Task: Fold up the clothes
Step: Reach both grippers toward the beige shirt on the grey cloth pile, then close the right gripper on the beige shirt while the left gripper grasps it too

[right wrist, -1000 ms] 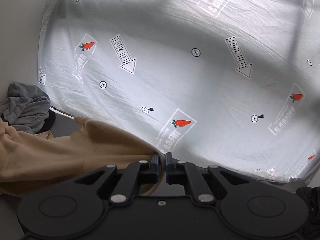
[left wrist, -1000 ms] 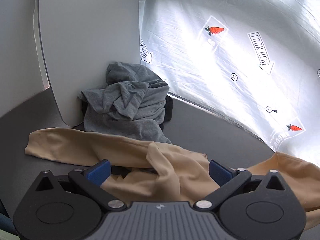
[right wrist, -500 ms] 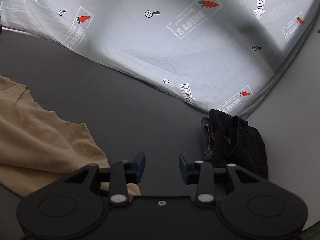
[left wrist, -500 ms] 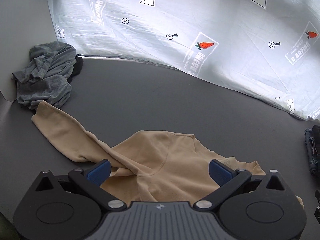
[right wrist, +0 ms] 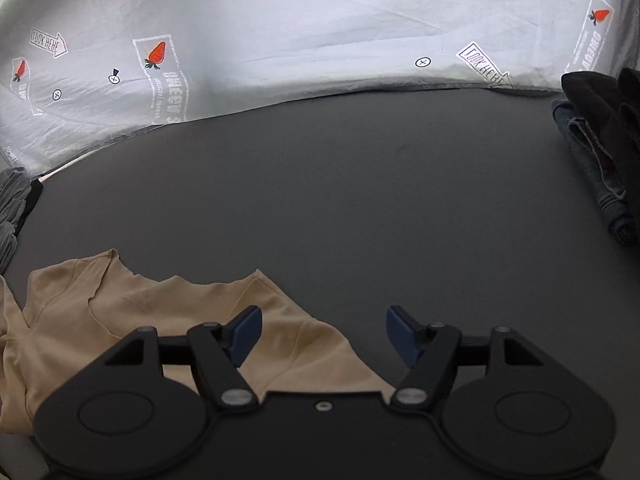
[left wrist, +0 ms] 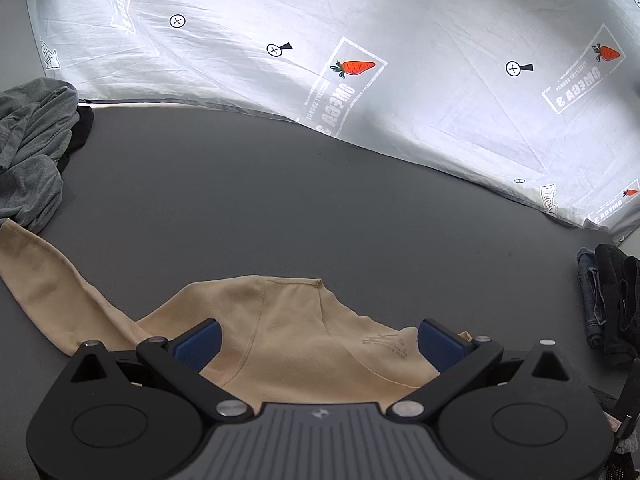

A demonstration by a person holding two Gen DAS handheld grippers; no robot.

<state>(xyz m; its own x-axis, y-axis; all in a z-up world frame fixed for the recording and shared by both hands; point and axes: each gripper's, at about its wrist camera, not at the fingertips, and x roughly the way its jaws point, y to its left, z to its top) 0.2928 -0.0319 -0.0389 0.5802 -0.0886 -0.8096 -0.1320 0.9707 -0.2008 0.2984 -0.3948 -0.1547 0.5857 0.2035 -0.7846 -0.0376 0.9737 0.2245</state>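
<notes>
Tan shirt laid out on the table, no fold made yet.

The shirt lies loosely spread at the near edge of the grey table, neckline toward the white sheet; one sleeve trails left toward the grey heap, so its long axis runs left to right along the near edge. It looks rumpled, not squared: smoothing and every fold remain. A folded dark stack sits well right of the shirt, likely finished pieces. The left gripper hangs over the shirt, jaws wide, pressing nothing. The right gripper has just been opening; only the shirt's right edge lies under its left finger, ungripped.
</notes>
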